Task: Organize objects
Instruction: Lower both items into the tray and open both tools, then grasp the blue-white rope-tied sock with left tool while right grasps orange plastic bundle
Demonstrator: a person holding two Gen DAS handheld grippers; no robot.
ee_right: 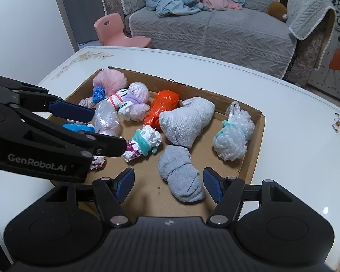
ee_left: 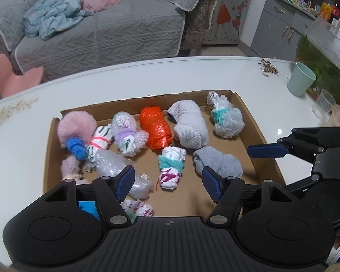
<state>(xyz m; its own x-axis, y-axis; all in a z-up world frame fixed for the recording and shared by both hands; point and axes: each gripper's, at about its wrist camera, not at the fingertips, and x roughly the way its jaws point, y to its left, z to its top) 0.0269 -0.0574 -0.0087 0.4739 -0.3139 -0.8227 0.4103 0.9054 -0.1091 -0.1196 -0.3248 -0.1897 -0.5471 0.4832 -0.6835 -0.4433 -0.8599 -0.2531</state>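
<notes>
Left wrist view shows the left gripper [ee_left: 167, 185] spread wide and holding nothing, poised over the near edge of a cardboard tray [ee_left: 256, 122] packed with small bundles. In the right wrist view the right gripper [ee_right: 167, 185] is equally wide and empty, with a grey sock roll [ee_right: 181, 176] lying at about 1 o'clock between its blue pads, closer to the right-hand one.

The likely trouble is crowding. A white sock bundle [ee_right: 185, 122] sits touching the grey roll at 12 o'clock, and a teal-tied bundle [ee_right: 142, 144] lies near at 11 o'clock, so a careless closing could pinch or drag a neighbour along. The roll is soft and may unravel or slip if only its edge is caught. The two grippers are also close together: the left one crosses the right view at 9 o'clock, so reaching inward at once risks a knock.

For the left gripper, a clear wrapped bundle [ee_left: 122, 170] lies at 10 o'clock against its left pad.
</notes>
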